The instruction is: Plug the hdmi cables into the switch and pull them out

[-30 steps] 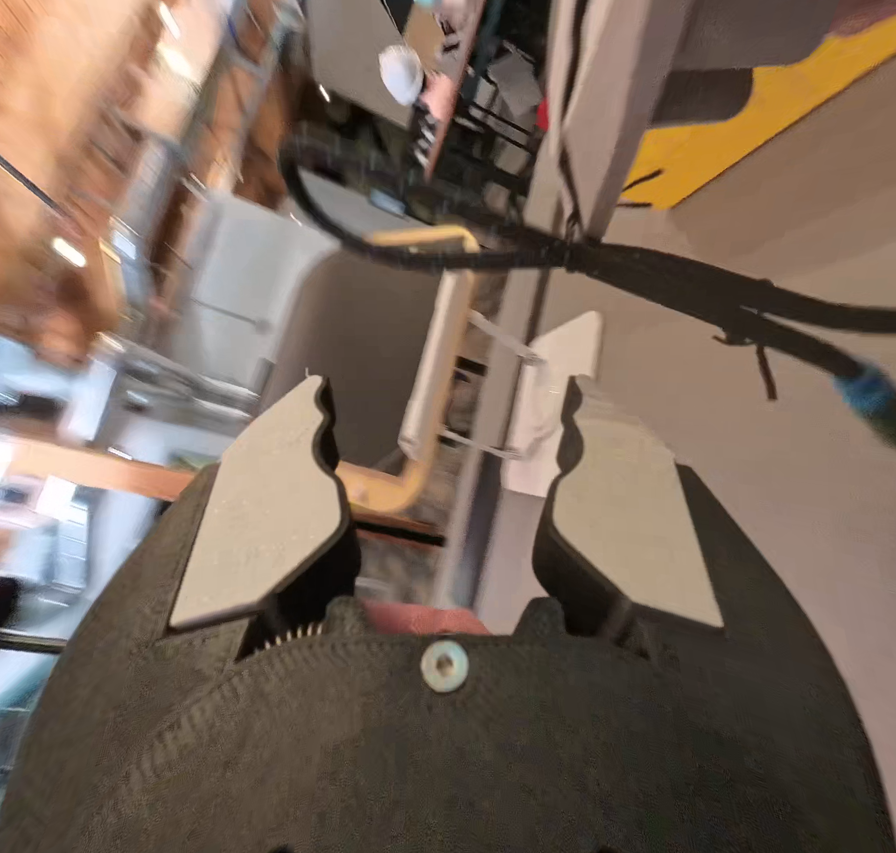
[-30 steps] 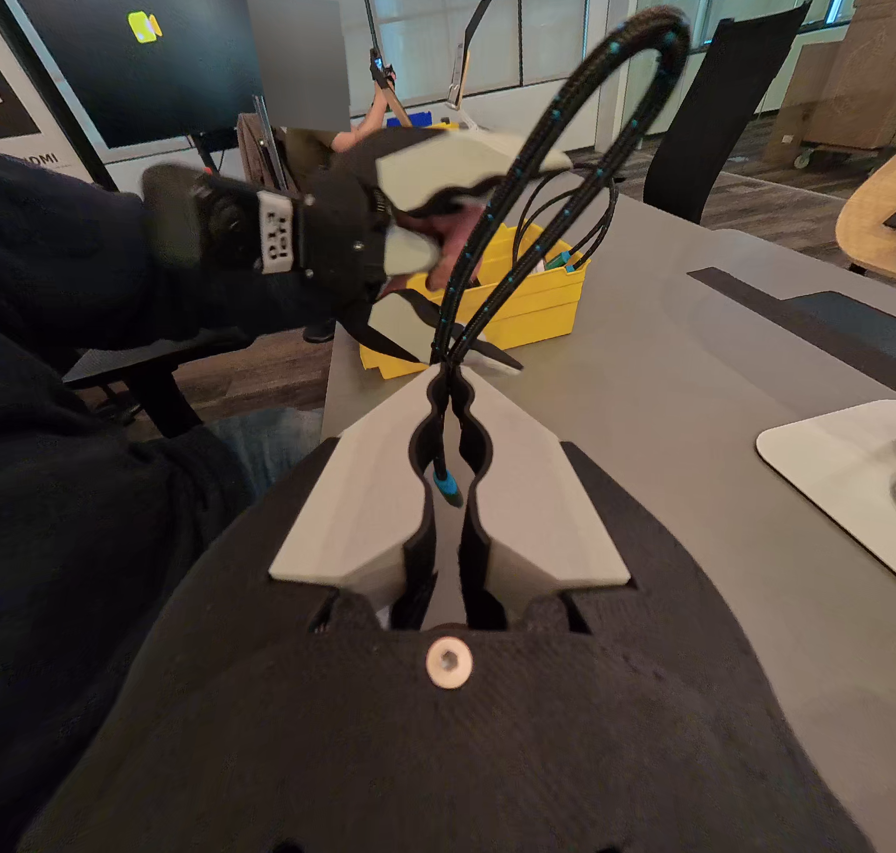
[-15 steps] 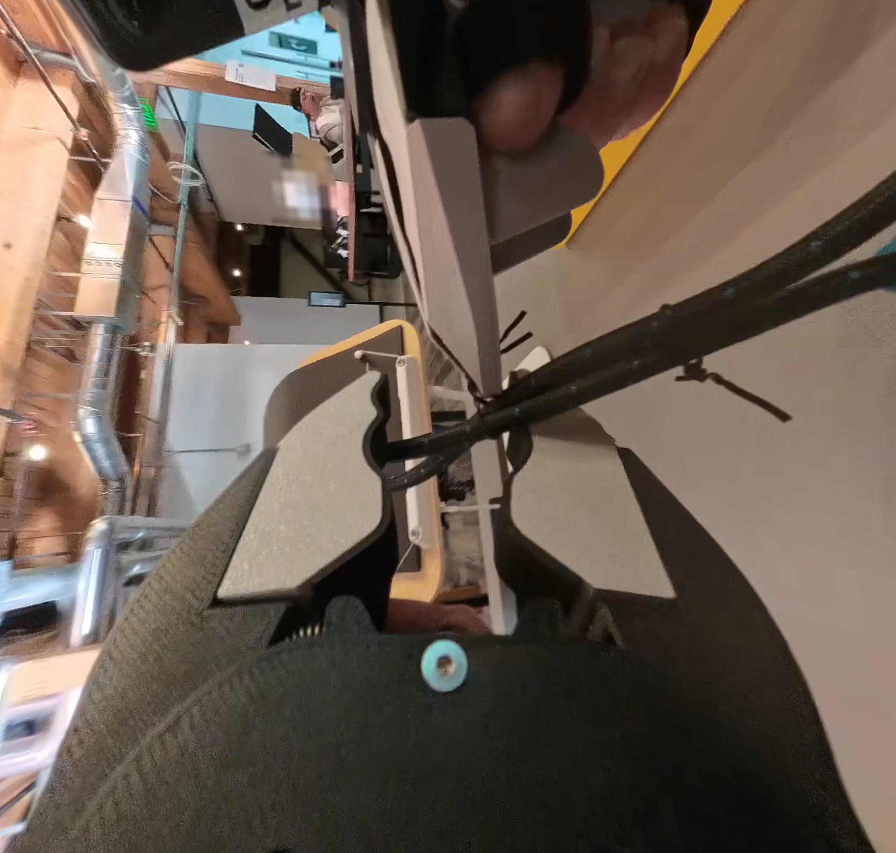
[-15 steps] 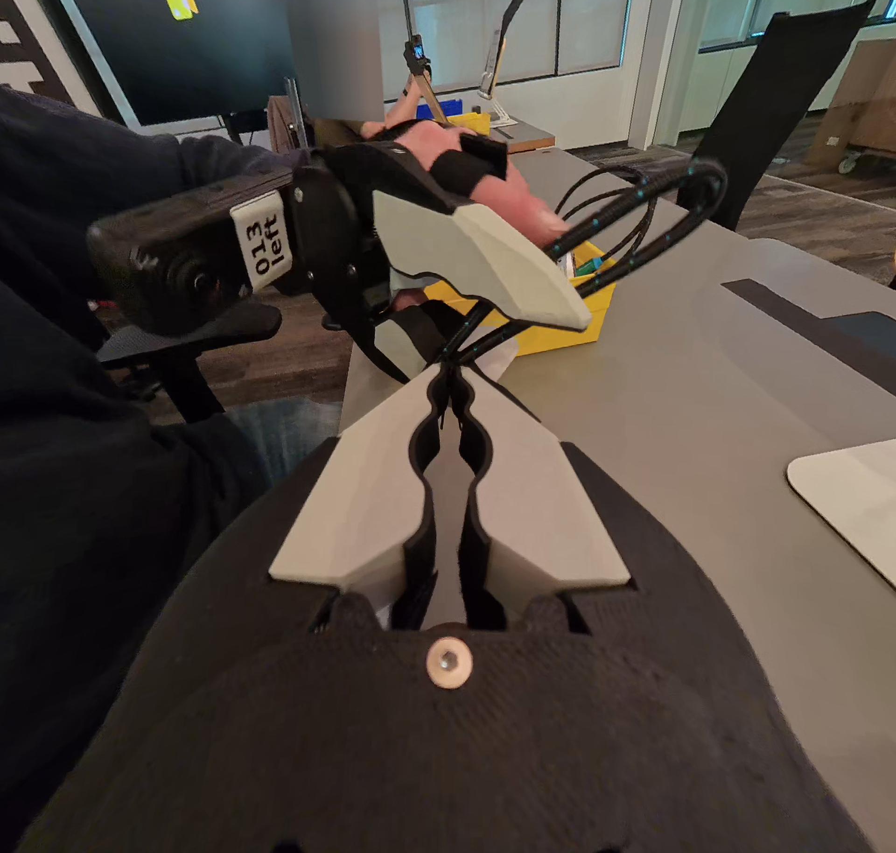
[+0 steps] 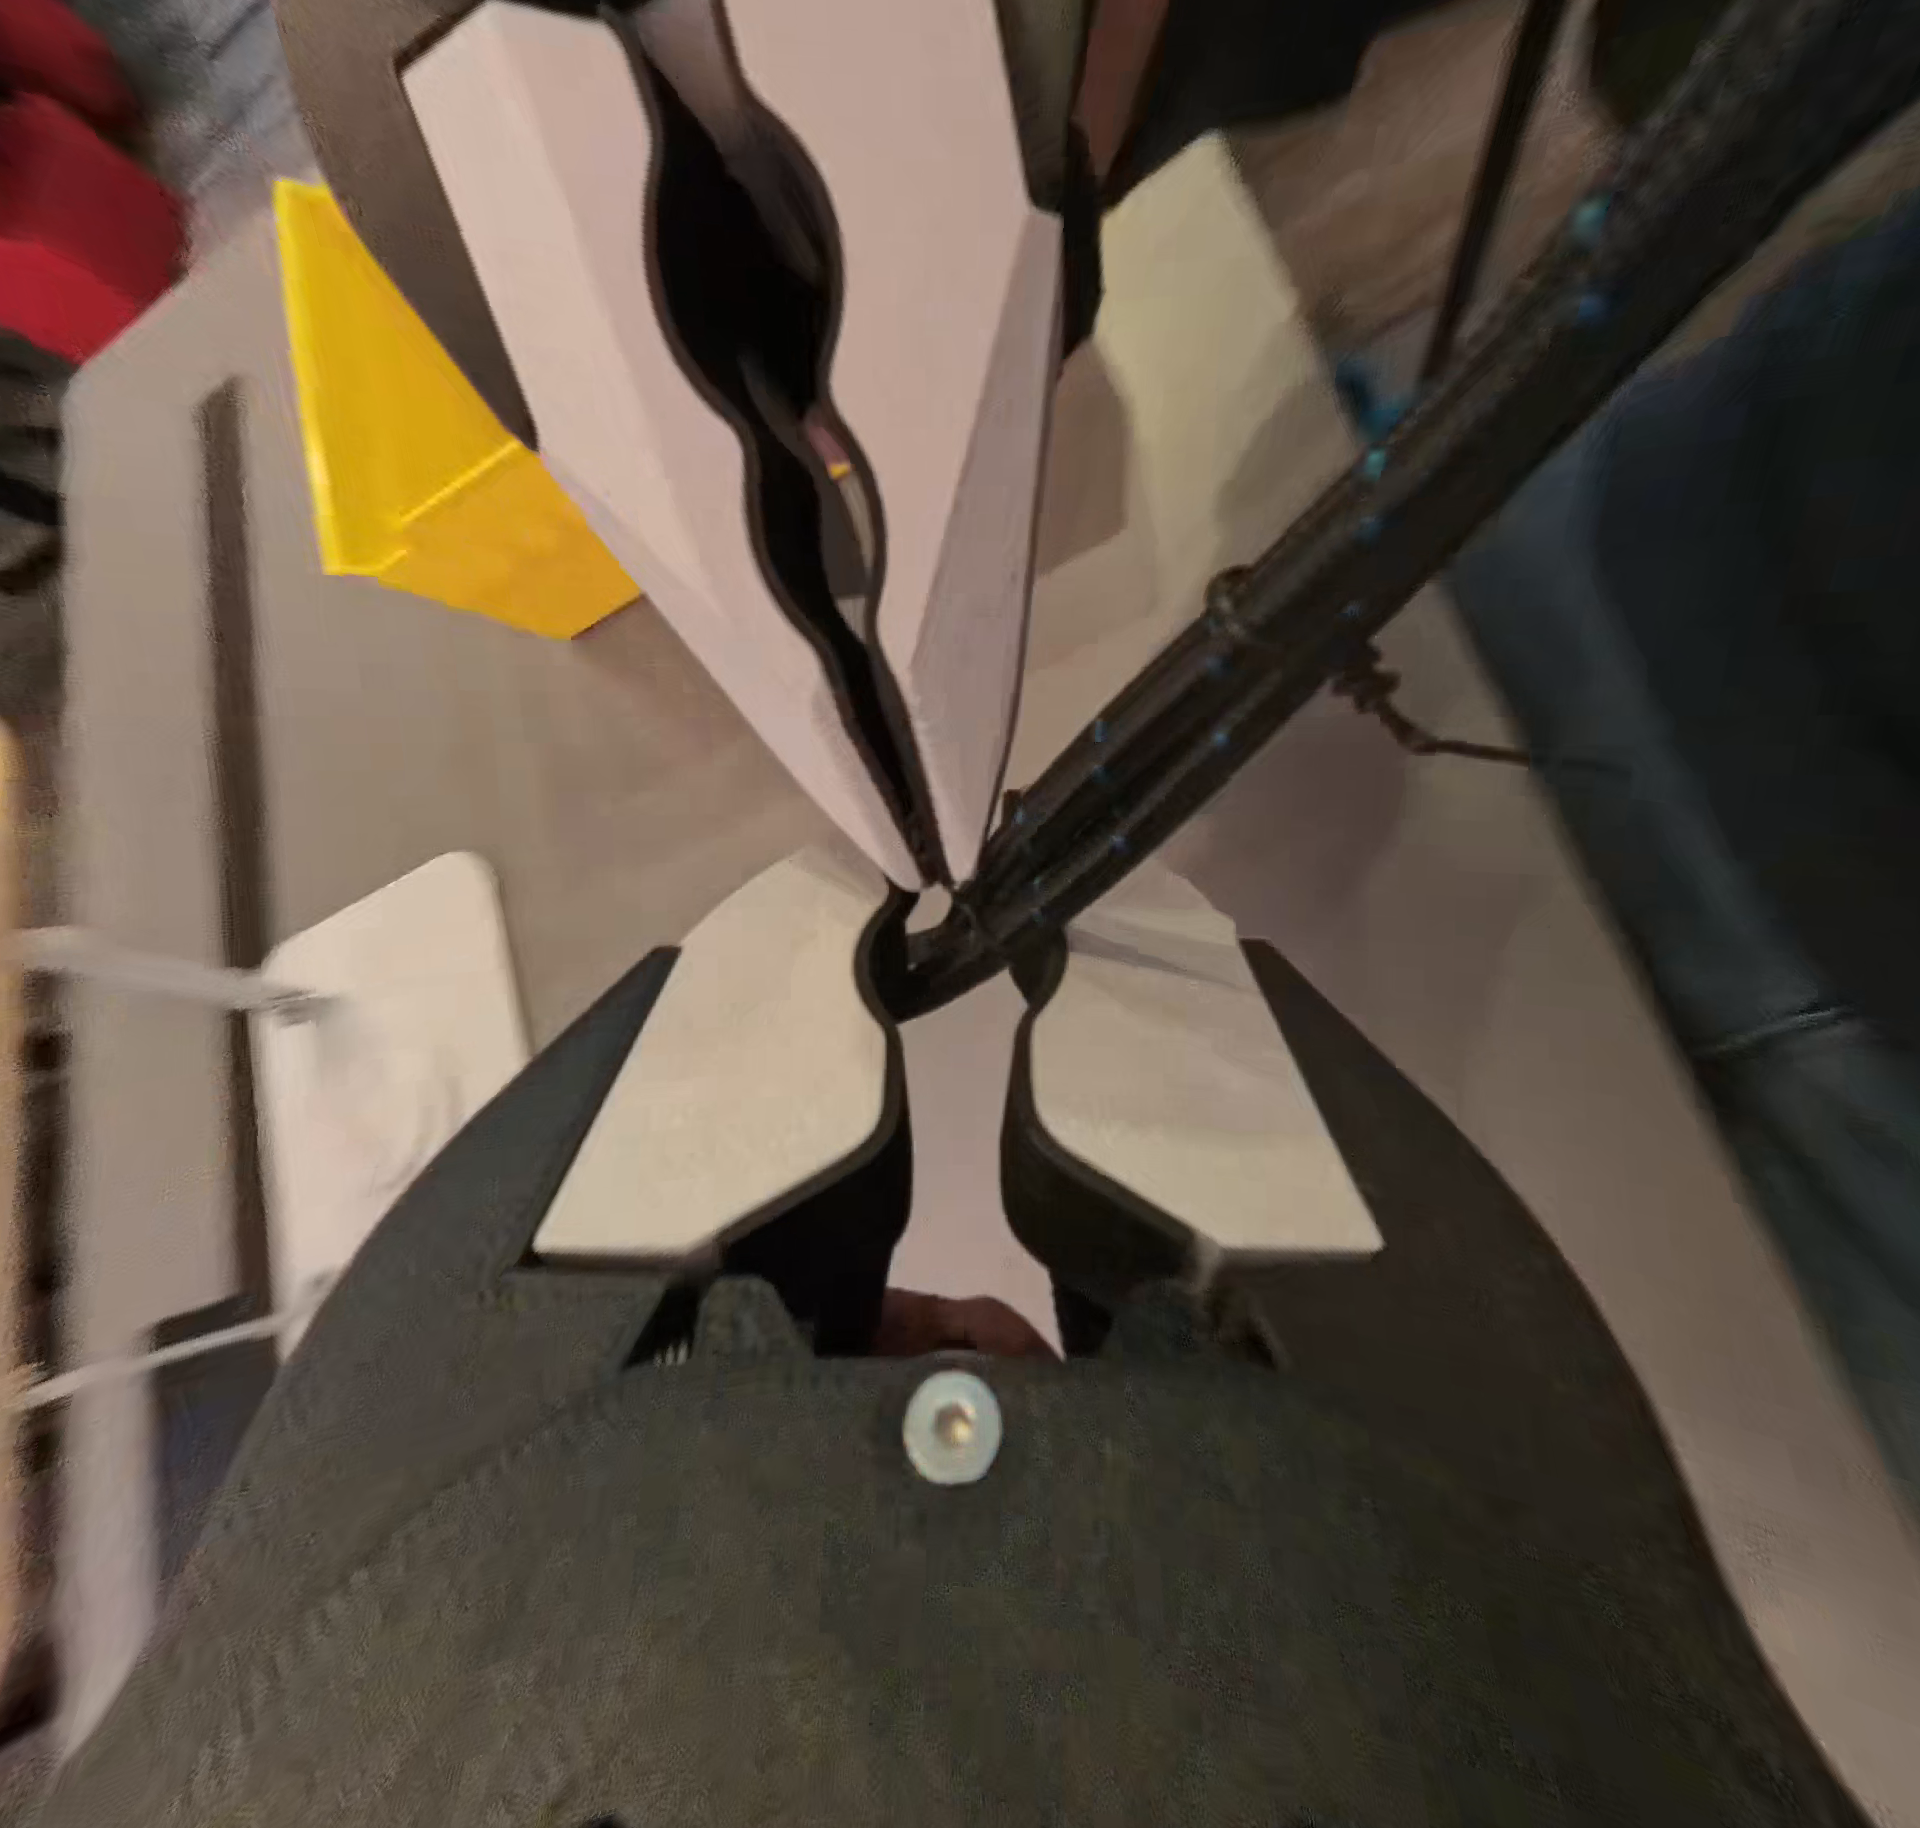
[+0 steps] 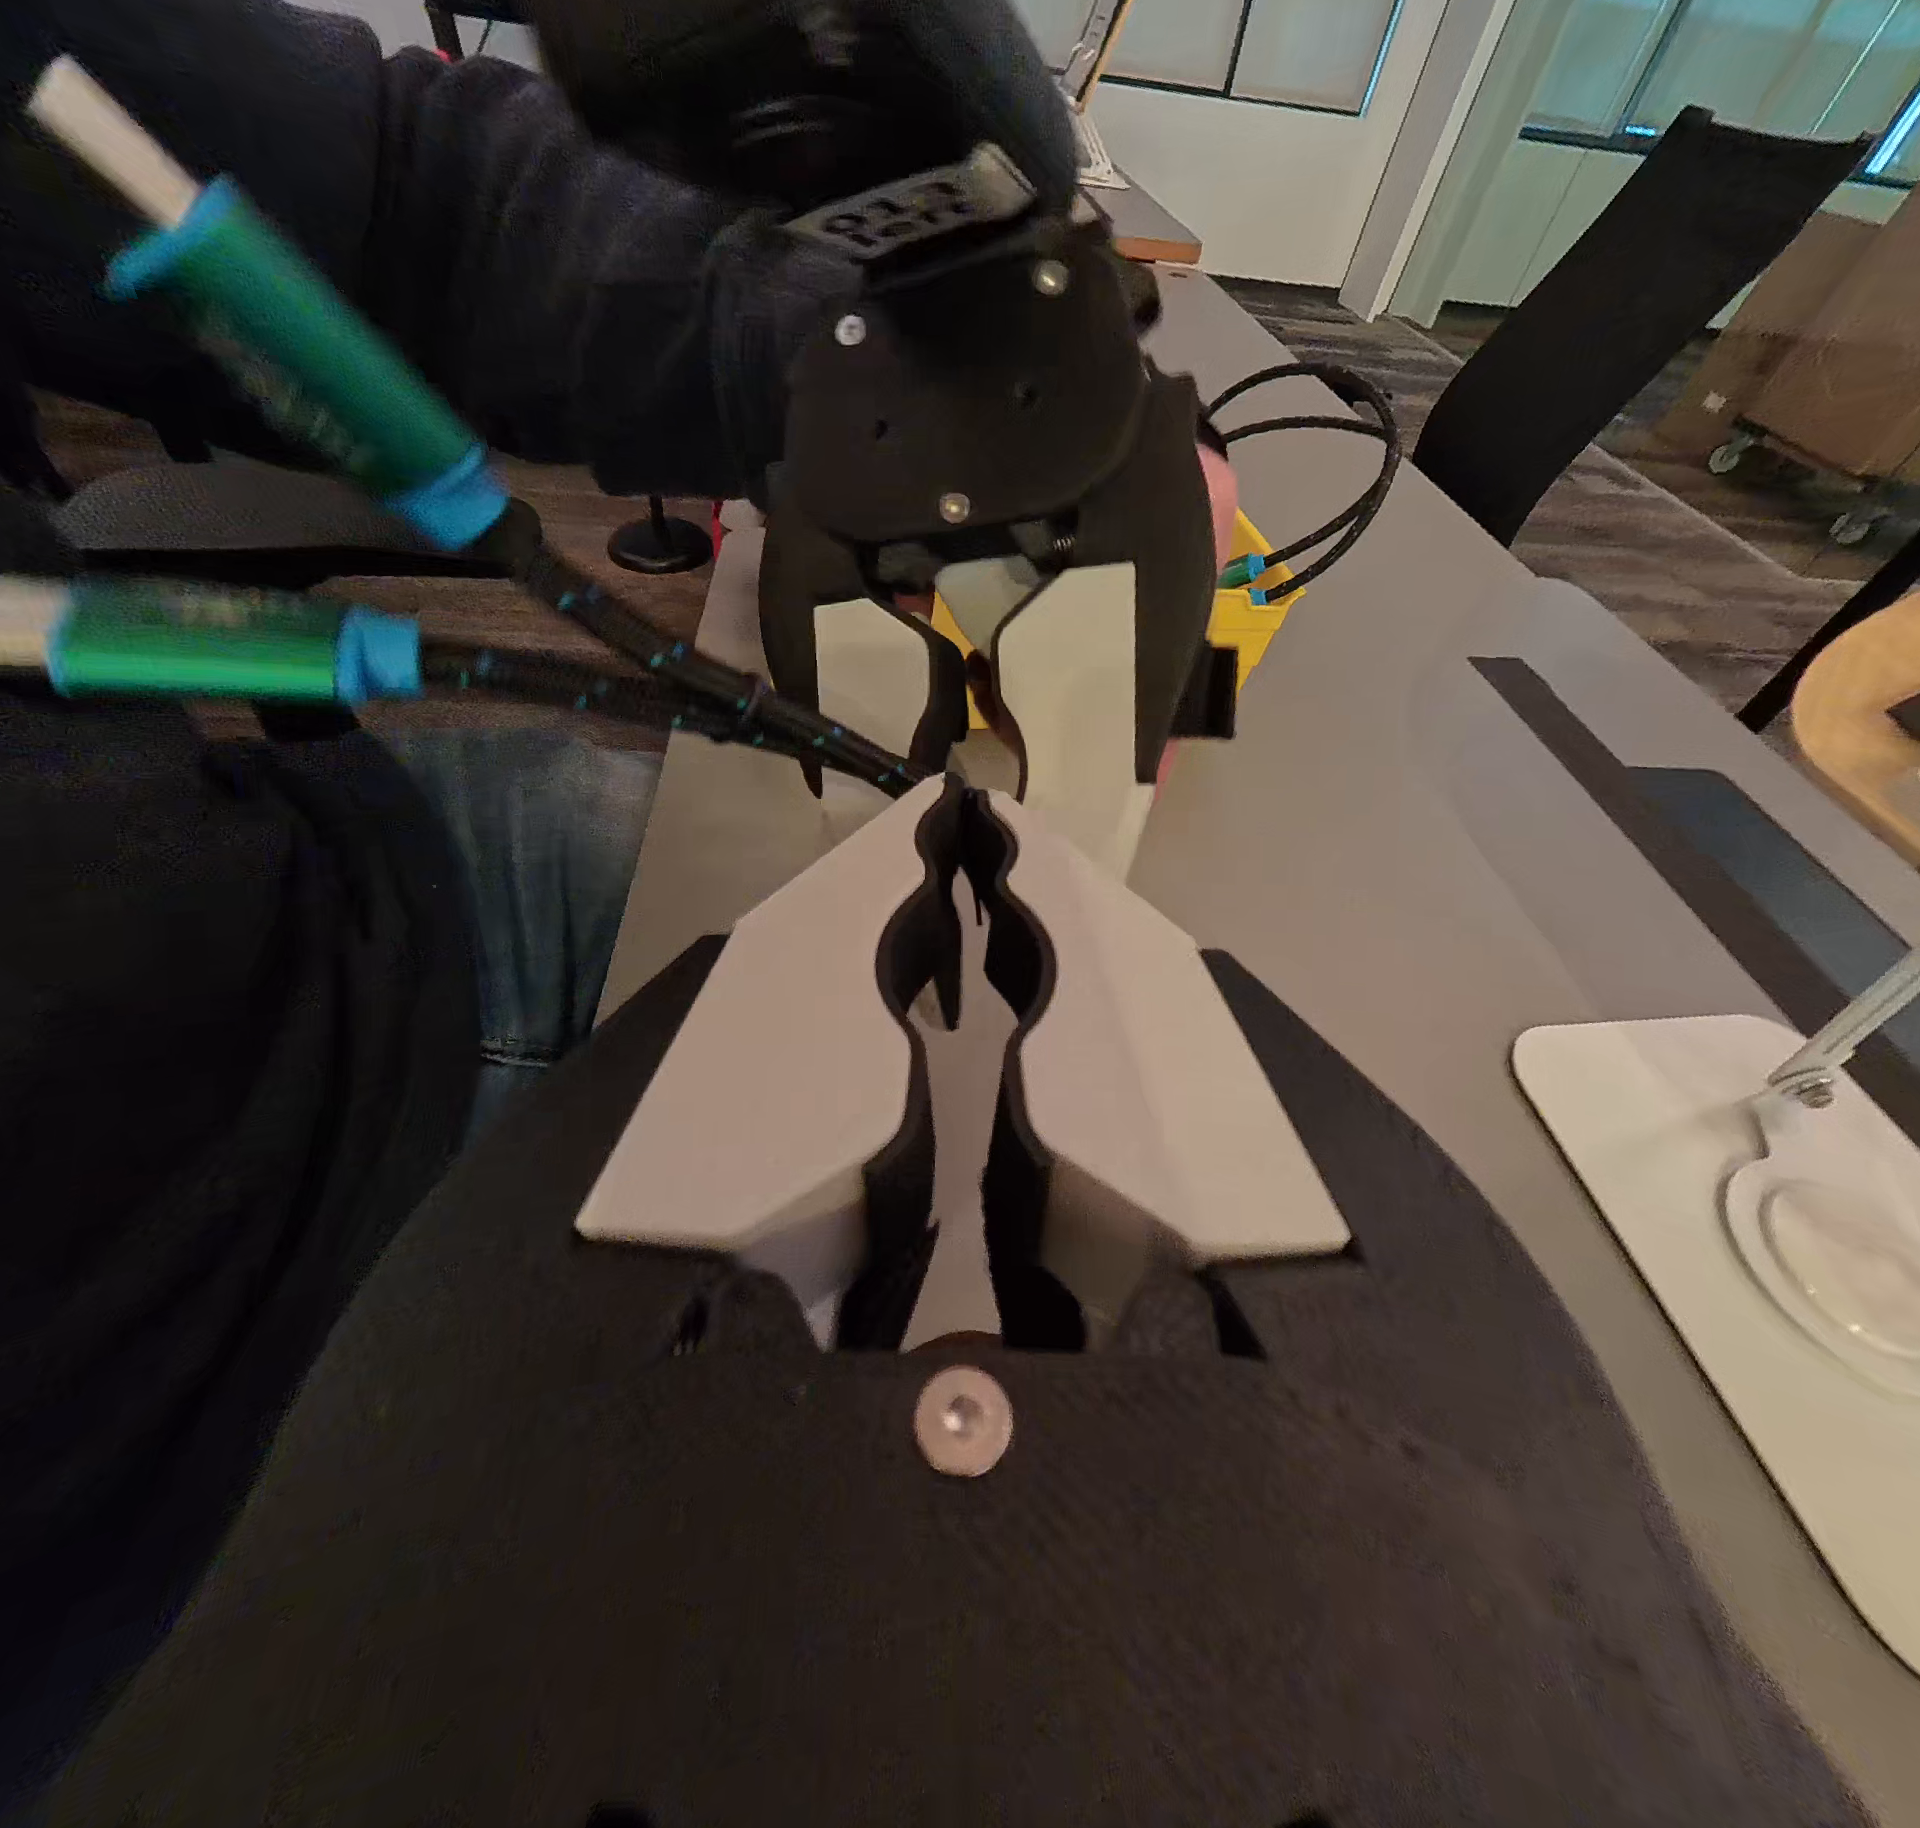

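The right gripper (image 6: 961,791), black-bodied with pale grey finger plates, has its jaws pressed together, pinching at their tips the folded bundle of black braided HDMI cable with blue flecks (image 6: 727,692). The left gripper (image 5: 951,921) meets it tip to tip above the near left corner of the grey tabletop (image 6: 1351,895), its jaws narrowed around the bend of the same bundle (image 5: 1299,615); the pictures do not show whether they press it. From the pinch the cable runs left past the table's edge to two green metal plugs with blue collars (image 6: 301,355), held in the air over the person's dark sleeve. A yellow plastic bin (image 6: 1242,599) with more looped cables sits behind the grippers near the left edge, and a white flat base plate (image 6: 1662,1207) lies at the right edge
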`<state>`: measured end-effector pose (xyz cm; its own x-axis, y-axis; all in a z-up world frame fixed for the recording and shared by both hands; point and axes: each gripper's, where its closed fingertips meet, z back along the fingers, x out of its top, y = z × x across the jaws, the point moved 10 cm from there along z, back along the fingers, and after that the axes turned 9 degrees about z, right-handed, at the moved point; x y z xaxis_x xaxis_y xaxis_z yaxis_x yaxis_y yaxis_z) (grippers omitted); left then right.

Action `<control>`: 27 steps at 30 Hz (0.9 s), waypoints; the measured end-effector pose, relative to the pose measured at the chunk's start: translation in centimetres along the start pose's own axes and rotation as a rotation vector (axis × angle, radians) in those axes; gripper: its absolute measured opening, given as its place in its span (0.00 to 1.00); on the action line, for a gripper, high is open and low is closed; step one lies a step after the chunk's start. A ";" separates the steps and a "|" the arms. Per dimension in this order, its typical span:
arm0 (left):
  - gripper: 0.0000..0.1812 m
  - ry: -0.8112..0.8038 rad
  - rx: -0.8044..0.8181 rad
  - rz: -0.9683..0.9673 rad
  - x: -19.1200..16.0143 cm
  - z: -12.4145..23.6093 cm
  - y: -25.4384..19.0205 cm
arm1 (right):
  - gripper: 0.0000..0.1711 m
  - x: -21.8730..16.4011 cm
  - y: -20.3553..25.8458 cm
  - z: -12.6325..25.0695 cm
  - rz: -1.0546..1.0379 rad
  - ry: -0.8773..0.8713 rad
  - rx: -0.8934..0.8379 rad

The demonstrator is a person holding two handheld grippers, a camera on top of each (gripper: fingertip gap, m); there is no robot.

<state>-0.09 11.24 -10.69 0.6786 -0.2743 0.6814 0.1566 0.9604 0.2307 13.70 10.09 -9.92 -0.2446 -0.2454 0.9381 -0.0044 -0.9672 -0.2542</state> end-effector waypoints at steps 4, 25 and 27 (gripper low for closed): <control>0.07 -0.236 -0.340 0.344 -0.5 0.0 0.7 | 0.00 0.3 -0.1 0.2 -0.007 -0.069 -0.032; 0.30 -0.742 -0.309 0.888 -3.8 -1.7 -1.8 | 0.00 -1.5 -0.6 -0.9 -0.125 -0.014 -0.238; 0.31 -0.720 -0.282 0.908 -4.0 -1.9 -2.3 | 0.00 -1.7 -1.1 -0.5 -0.135 -0.011 -0.288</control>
<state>-1.83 10.24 -15.26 0.0777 0.6325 0.7706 0.0404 0.7703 -0.6364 13.60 11.57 -11.33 -0.2125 -0.1180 0.9700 -0.3111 -0.9328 -0.1817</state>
